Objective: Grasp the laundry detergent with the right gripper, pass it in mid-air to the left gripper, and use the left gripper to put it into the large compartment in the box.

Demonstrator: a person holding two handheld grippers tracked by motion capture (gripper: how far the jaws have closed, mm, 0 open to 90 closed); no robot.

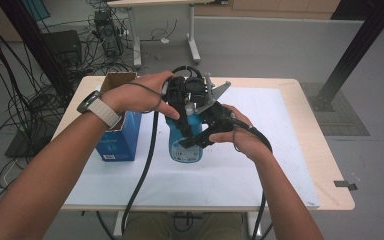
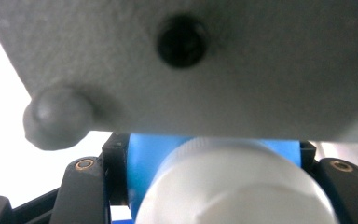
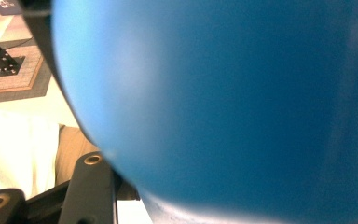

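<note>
A blue bottle (image 1: 185, 147) with a white cap (image 2: 233, 186) stands upright on the white mat (image 1: 265, 165). My left gripper (image 1: 182, 102) comes from above and is shut on the bottle's top, its pads pressed against the blue neck (image 2: 154, 158) on both sides. My right gripper (image 1: 200, 137) holds the bottle's body from the right, shut on it. In the right gripper view the blue wall (image 3: 237, 102) lies hard against one black finger (image 3: 91, 186). The right gripper's grey plate (image 2: 214, 70) hangs just over the left gripper's camera.
An open blue box (image 1: 122, 135) with cardboard flaps stands left of the bottle, close to the left wrist. The wooden table (image 1: 325, 150) has bare mat to the right and front. Cables trail from both grippers over the near edge.
</note>
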